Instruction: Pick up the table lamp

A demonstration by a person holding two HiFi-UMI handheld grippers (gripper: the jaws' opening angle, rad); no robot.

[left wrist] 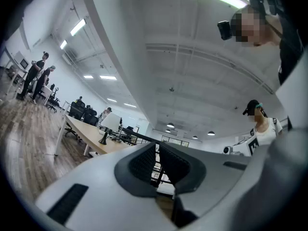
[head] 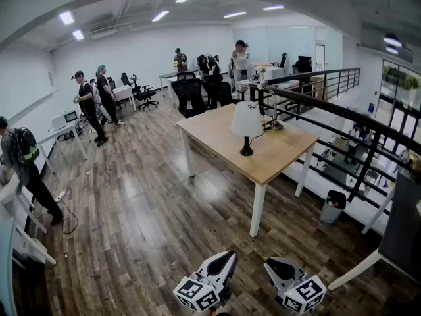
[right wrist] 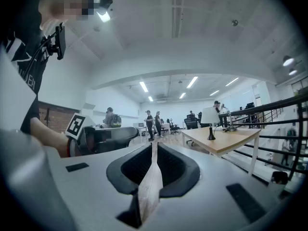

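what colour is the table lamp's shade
The table lamp has a white shade on a black stand; the head view shows it best.

You've got a wooden table [head: 217, 133] ahead of the right gripper [head: 281, 266]. Black railing [head: 342, 114] and a bin [head: 334, 206] sit further right, office chairs [head: 191, 94] beyond, people [head: 85, 107] far left on wood floor [head: 131, 216].

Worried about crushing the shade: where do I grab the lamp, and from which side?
Grip the thin black stem under the shade, coming level from the table's near side: the lamp stands upright and the shade looks too wide for the jaws.
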